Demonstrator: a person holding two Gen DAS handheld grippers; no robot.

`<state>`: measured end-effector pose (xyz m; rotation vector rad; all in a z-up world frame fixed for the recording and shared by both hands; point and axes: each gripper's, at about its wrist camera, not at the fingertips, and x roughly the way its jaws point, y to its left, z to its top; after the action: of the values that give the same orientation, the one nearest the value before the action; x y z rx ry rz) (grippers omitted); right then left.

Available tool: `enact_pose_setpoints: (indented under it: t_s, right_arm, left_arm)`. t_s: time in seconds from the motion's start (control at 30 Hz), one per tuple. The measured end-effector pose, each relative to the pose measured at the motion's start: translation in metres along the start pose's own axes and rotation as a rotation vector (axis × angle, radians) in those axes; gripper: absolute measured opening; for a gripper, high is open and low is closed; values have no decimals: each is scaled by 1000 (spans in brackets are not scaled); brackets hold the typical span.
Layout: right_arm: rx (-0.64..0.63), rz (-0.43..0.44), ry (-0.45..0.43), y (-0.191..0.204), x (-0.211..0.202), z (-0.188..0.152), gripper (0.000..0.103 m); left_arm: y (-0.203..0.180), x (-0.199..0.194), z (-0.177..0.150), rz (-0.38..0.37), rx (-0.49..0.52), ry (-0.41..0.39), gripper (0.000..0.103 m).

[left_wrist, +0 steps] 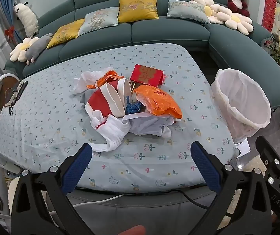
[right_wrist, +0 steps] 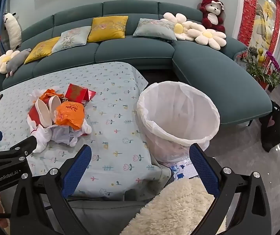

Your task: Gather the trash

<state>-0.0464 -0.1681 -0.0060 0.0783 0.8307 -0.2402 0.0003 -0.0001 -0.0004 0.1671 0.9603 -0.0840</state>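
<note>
A: Left wrist view shows the left gripper with its jaws spread wide and nothing between them, hanging over the near edge of the table. Which step is this, in your opinion?

B: I think it is the very beginning. The trash pile lies untouched at the middle of the table, at about 12 o'clock from that gripper. The bin with its white liner stands at 2 o'clock, just beside the right edge of the table, and I see nothing inside it.

A: And the right gripper?

B: Released also, empty. In the right wrist view the pile is at 10 o'clock, and the rim of the bin is at 1 o'clock, near.

A: How does the trash look?

B: It is a loose heap: two red paper cups lying on their side, an orange plastic bag, a red packet at the far side, a crumpled blue piece, and white soft wrapping under all.

A: So what does the next move ask for?

B: I would say one gripper must go forward and down to a single piece. The orange bag is on top and nearest to the bin. It is thin and crumpled, so the jaws should close on a fold, otherwise it may slip.
</note>
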Motion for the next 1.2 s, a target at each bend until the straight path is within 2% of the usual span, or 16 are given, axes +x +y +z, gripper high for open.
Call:
enact_pose_setpoints:
  t_s: [0.67, 0.97, 1.2]
  right_arm:
    - [7, -2, 0, -9, -1, -2, 96]
    - [20, -5, 2, -15, 0, -3, 96]
    - [23, -2, 3, -17, 0, -3, 96]
  left_arm:
    - [-8, -3, -2, -9, 15, -4, 96]
    - [-14, 0, -4, -46, 16, 14, 96]
    - [-17, -1, -4, -46, 29, 0, 96]
